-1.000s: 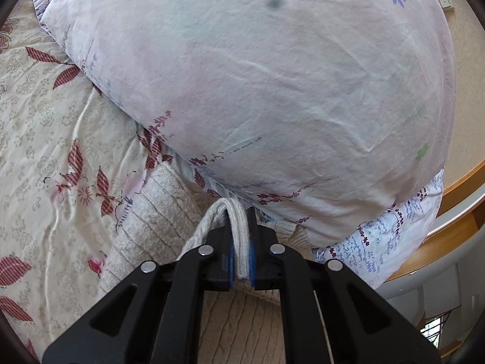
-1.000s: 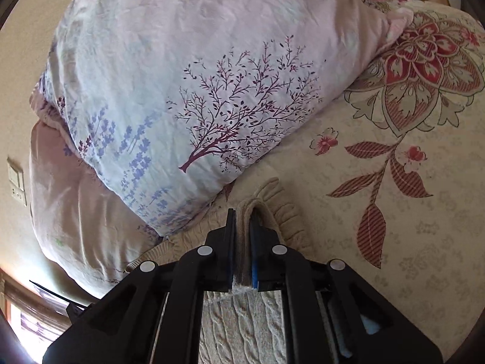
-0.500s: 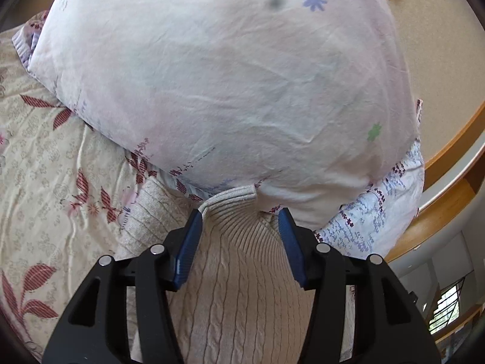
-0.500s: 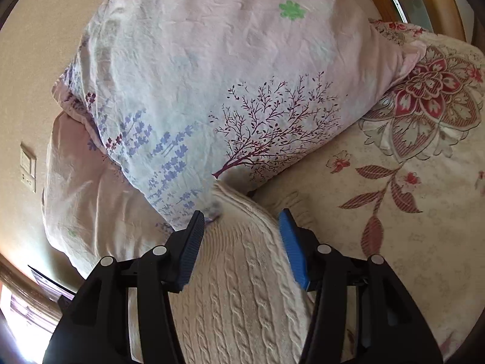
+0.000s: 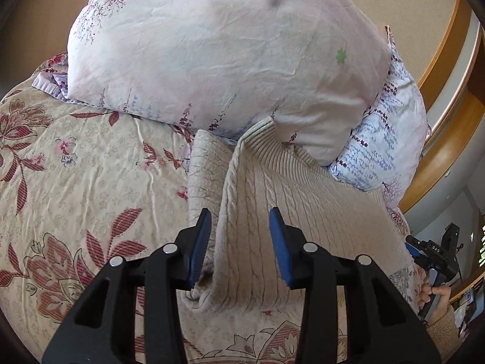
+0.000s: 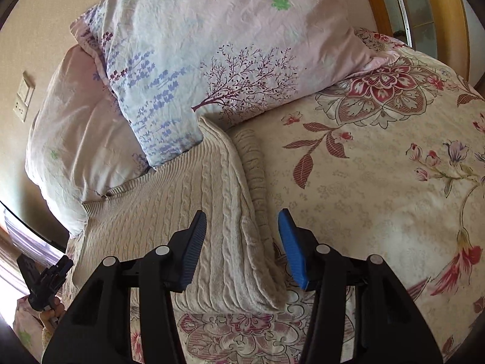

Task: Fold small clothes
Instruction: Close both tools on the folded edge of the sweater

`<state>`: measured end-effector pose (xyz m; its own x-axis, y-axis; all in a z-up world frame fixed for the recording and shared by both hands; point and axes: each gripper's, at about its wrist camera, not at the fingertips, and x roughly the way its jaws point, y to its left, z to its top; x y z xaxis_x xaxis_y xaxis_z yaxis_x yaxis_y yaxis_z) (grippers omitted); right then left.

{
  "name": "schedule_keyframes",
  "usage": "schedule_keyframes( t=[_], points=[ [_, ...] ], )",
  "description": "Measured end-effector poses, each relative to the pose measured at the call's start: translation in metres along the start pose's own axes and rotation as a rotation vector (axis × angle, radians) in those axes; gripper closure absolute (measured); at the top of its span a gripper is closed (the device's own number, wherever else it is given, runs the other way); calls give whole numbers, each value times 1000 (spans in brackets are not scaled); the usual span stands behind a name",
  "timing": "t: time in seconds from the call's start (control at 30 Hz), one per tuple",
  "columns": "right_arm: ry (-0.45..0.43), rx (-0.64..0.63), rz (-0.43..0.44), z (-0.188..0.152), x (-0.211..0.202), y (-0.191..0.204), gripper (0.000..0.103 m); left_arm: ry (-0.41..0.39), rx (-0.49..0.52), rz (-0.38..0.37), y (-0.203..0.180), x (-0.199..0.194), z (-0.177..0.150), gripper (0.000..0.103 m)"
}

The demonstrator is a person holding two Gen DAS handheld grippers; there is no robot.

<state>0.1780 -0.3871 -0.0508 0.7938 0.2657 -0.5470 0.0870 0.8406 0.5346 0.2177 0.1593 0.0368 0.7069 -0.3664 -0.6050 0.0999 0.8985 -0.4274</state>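
Both grippers gape wide, left gripper (image 5: pixel 239 242) and right gripper (image 6: pixel 242 245) empty above the cable-knit sweater (image 5: pixel 272 212) folded against the pillows (image 6: pixel 212 45)

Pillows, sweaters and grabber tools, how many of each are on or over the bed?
Pillows: 2, the pink pillow and the lavender-print pillow.
Sweaters: 1, the cream cable-knit sweater.
Grabbers: 2, left gripper and right gripper, both open.
Total: 5

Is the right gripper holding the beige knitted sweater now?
No, the right gripper is open above the beige cable-knit sweater, with its blue pads apart and no fabric pinched between them.
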Motion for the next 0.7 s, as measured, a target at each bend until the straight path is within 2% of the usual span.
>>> schedule_keyframes(
  t=[0.07,0.13,0.23,0.4,0.5,0.6,0.67,0.7],
  points=[
    [14,-10,-2,-2,2,2,59,14,8,20,0,4,-3,65],
    [27,-20,-2,-5,5,3,63,34,9,27,1,8,-6,79],
    [31,-30,-2,-7,6,4,66,46,15,53,0,12,-9,85],
    [50,-40,-6,-8,8,6,65,74,28,73,0,16,-13,86],
    [46,-44,-6,-9,7,7,65,69,24,75,1,15,-14,80],
    [40,-71,-21,-10,7,10,66,72,41,81,-2,16,-15,79],
    [37,-96,-32,-11,7,12,77,76,59,91,-5,18,-17,79],
    [33,-101,-37,-11,6,12,86,76,67,92,-6,19,-17,84]
  ],
)
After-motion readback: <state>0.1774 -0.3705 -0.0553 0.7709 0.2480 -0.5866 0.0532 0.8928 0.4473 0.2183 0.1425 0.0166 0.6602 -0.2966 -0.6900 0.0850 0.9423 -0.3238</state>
